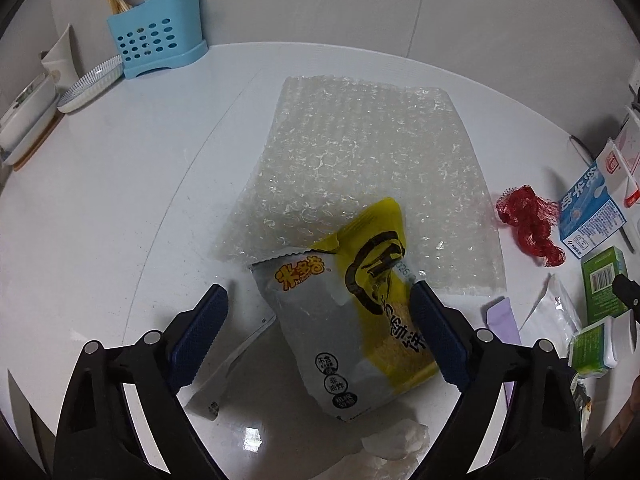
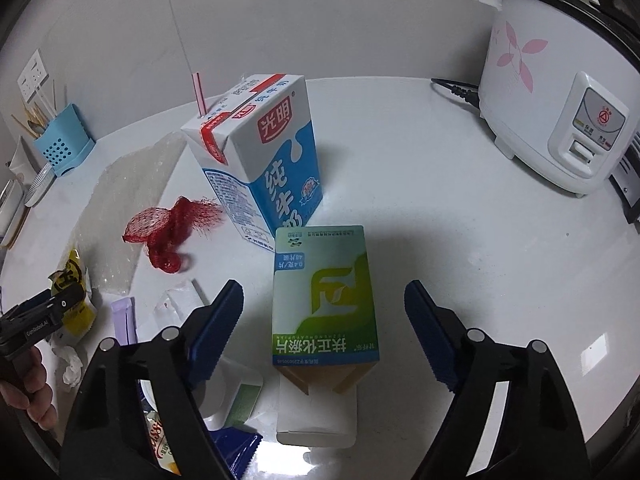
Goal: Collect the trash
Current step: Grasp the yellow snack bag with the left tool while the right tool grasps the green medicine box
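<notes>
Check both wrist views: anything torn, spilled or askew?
No spill visible. The yellow snack wrapper is torn open at its top edge and lies partly over the bubble wrap. The green box has its end flaps hanging open. The milk carton stands upright, straw in.

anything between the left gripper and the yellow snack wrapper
No. The left gripper is open with the wrapper already lying between its fingers, one pad touching its edge. Nothing lies on top of it.

Left gripper (image 1: 316,304) and right gripper (image 2: 324,304), fingers apart.
</notes>
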Demonstrator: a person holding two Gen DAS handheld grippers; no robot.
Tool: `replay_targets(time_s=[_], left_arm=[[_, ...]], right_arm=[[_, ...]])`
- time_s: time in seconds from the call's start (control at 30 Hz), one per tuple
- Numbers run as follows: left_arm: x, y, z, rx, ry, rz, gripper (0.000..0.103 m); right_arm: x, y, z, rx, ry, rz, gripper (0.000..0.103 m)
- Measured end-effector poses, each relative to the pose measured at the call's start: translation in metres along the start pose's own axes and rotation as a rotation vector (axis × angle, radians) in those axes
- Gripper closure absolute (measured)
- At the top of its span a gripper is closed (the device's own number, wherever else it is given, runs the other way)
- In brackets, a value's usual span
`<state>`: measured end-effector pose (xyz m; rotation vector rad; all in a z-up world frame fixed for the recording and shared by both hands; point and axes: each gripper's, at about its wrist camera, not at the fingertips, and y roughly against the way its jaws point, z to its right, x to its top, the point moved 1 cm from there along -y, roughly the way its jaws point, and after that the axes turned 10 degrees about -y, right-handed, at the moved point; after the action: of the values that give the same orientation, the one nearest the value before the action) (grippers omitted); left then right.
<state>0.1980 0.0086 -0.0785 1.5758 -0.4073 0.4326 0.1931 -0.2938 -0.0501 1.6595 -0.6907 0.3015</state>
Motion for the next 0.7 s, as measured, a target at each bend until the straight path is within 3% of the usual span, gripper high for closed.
replay_targets(time_s=[0.1, 0.23, 0.47, 0.53, 0.6, 0.7], left_arm=[[0.001, -0.001, -0.002, -0.012, 0.013, -0.008, 0.021], [0.000, 0.000, -0.002, -0.002, 0.007, -0.014, 0.029], [-0.003, 0.006, 0.003, -0.006, 0.001, -0.035, 0.058], [-0.003, 0.010, 0.004, -0.007, -0.002, -0.027, 0.068], [-0.003, 0.015, 0.004, -0.010, -0.002, -0.017, 0.075], [-0.005, 0.022, 0.004, -0.015, -0.008, 0.004, 0.082]], right_arm=[[0.004, 0.003, 0.003, 0.030, -0.033, 0.013, 0.027], [0.009, 0.001, 0.004, -0.002, -0.038, 0.017, 0.027], [0.011, -0.015, 0.005, -0.032, -0.034, -0.048, 0.028], [0.009, -0.019, 0.003, -0.042, -0.023, -0.065, 0.032], [0.007, -0.024, 0.003, -0.043, -0.026, -0.093, 0.047], [0.004, -0.024, 0.003, -0.051, -0.031, -0.099, 0.057]])
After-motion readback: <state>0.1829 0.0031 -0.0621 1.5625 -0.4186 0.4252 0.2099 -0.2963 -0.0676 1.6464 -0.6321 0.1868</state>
